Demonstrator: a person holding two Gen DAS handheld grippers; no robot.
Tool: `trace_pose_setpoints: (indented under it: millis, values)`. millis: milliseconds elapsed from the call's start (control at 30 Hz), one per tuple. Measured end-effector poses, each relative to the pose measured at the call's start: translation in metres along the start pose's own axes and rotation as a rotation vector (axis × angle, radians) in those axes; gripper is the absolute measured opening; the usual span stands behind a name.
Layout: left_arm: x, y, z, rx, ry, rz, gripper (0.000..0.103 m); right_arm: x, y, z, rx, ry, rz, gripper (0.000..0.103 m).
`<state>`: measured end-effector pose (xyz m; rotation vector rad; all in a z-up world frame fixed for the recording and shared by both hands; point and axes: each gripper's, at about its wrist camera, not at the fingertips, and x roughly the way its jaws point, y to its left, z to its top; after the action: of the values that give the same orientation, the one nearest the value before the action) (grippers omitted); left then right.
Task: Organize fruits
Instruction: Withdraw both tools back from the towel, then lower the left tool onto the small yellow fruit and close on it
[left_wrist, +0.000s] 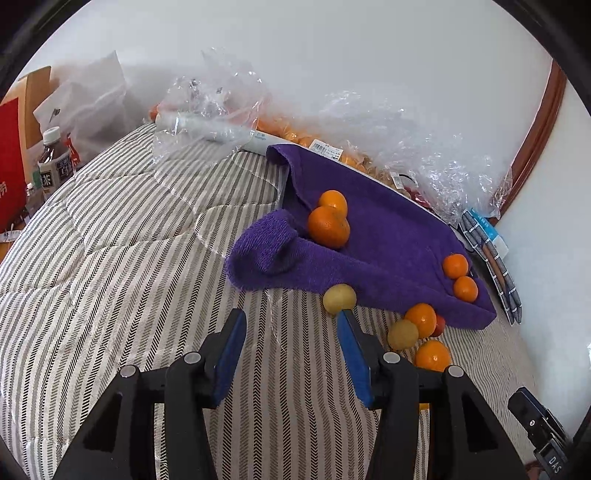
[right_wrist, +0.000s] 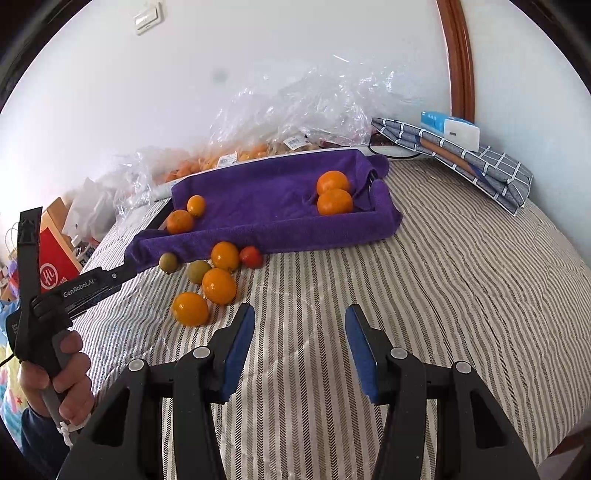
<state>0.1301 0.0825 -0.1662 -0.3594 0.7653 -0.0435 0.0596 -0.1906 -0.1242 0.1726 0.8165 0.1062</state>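
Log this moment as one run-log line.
left tool: open, near yellow fruit | right tool: open, empty | purple towel: four oranges | loose fruit on bedspread

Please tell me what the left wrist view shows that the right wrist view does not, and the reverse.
Only the left wrist view shows the tea bottle at the far left and the white tube under clear plastic.

Only the right wrist view shows the wall switch, the hand holding the left tool, and a third loose orange in full.

Both show the purple towel with four oranges on it, the red fruit, two yellow-green fruits, the striped bedcover and the checked cloth. Each view's own tool, left and right, is open.
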Motion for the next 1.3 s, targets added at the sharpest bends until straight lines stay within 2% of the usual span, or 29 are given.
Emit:
trace_pose_setpoints:
  millis: [233,300,333,400,467,533,633,733,1000,1100,1233,1300]
  values:
    - [0.016,-0.033,0.003,0.138,0.029,-0.037,0.047,-0.007,-0.001,-0.005,-0.036,-0.020,-0.014,0.051]
    - [0.025,-0.042,0.004,0.168,0.047,-0.024,0.047,-0.004,-0.004,-0.006,-0.030,-0.011,-0.004,0.051]
    - [0.031,-0.046,0.006,0.174,0.055,0.010,0.046,-0.002,-0.005,-0.005,-0.027,-0.004,0.001,0.051]
    - [0.043,-0.052,0.008,0.192,0.100,0.019,0.040,0.004,-0.007,-0.004,-0.024,0.014,0.010,0.051]
    - [0.048,-0.055,0.011,0.202,0.104,0.031,0.032,0.009,-0.008,-0.002,-0.020,0.019,0.015,0.051]
    - [0.050,-0.052,0.012,0.186,0.109,0.009,0.024,0.013,-0.007,0.001,-0.016,0.022,0.019,0.051]
    - [0.038,-0.042,0.011,0.136,0.060,-0.019,0.024,0.018,-0.005,0.005,-0.020,0.014,0.027,0.051]
    - [0.030,-0.036,0.009,0.112,0.026,-0.007,0.024,0.026,0.000,0.013,-0.029,0.009,0.026,0.051]
    - [0.026,-0.018,0.017,0.023,-0.027,0.079,0.024,0.061,0.011,0.038,-0.037,0.043,0.087,0.050]
    - [0.026,-0.015,0.018,0.010,-0.031,0.091,0.024,0.073,0.018,0.042,-0.057,0.042,0.094,0.043]
    - [0.035,-0.006,0.020,-0.028,0.012,0.072,0.024,0.093,0.027,0.044,-0.086,0.091,0.112,0.032]
    - [0.035,0.000,0.021,-0.060,0.011,0.057,0.024,0.098,0.029,0.045,-0.100,0.100,0.119,0.031]
